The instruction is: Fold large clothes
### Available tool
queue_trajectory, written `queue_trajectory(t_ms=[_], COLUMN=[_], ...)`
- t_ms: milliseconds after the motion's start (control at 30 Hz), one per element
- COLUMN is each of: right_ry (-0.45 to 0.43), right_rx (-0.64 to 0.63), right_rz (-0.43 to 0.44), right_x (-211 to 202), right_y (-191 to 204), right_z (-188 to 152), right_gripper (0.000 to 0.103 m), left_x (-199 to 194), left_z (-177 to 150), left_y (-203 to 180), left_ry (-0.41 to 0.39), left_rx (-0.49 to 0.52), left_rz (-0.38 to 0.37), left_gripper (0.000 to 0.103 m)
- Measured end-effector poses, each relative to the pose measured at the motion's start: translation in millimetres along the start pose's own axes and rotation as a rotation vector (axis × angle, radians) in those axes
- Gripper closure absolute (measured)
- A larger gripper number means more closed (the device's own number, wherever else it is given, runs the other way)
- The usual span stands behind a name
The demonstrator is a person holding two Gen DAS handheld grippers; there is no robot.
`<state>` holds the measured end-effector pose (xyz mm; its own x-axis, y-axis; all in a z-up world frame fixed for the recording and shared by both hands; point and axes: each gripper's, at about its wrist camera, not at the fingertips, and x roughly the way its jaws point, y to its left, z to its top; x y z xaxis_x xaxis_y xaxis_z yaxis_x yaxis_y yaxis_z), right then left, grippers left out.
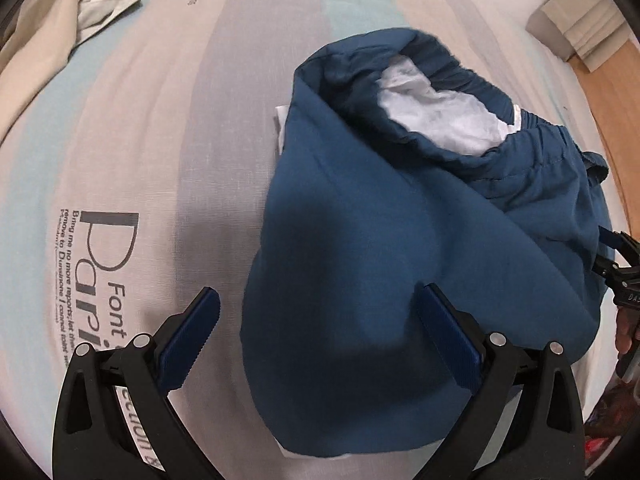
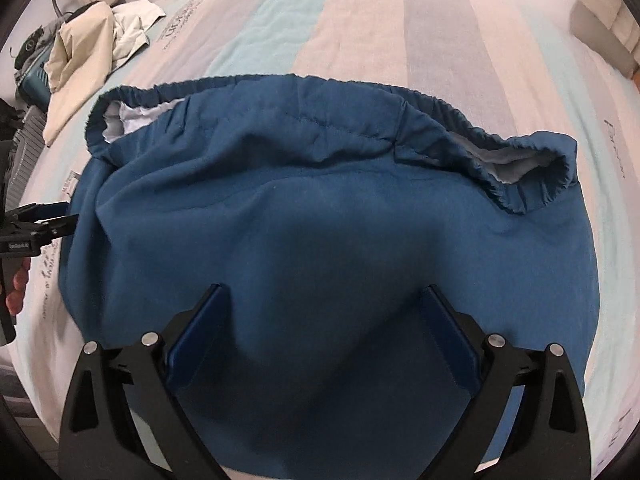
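Half the blue garment (image 2: 320, 240) shadowed.

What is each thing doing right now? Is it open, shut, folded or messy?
Left gripper: open, holding nothing, over the garment's edge.
Right gripper: open, holding nothing, over the garment.
Blue garment: folded over, lying on the bed, waistband gaping, white lining showing.
Beige garment: crumpled, unfolded, at the bed's far corner.
Striped bedsheet: spread flat under both.
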<state>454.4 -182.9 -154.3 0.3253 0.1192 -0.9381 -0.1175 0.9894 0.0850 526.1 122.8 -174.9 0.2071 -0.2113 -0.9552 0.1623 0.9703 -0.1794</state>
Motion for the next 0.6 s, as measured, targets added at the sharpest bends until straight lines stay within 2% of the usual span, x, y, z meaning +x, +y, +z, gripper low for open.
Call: queue_trajectory(t_ms=[233,500,600], right_ry=[0.003,0.007,0.007], right_rx=[0.007,0.053,0.057], right_rz=[-0.017,-0.031,-0.040], right_x=[15,28,32], right_y=[-2,-10,-9], right_z=[-8,-7,-9], right_gripper=[0.010,0.010,0.010], left_x=[14,13,18], left_z=[-8,-22,-28], left_y=[3,-1,3], left_ry=[0.015,-0.005,0.022], left_rx=[-0.014,-0.025,-0.021], left_rz=[-0.066,-0.084,-0.134], left_gripper=[0.006,0.006,0.006])
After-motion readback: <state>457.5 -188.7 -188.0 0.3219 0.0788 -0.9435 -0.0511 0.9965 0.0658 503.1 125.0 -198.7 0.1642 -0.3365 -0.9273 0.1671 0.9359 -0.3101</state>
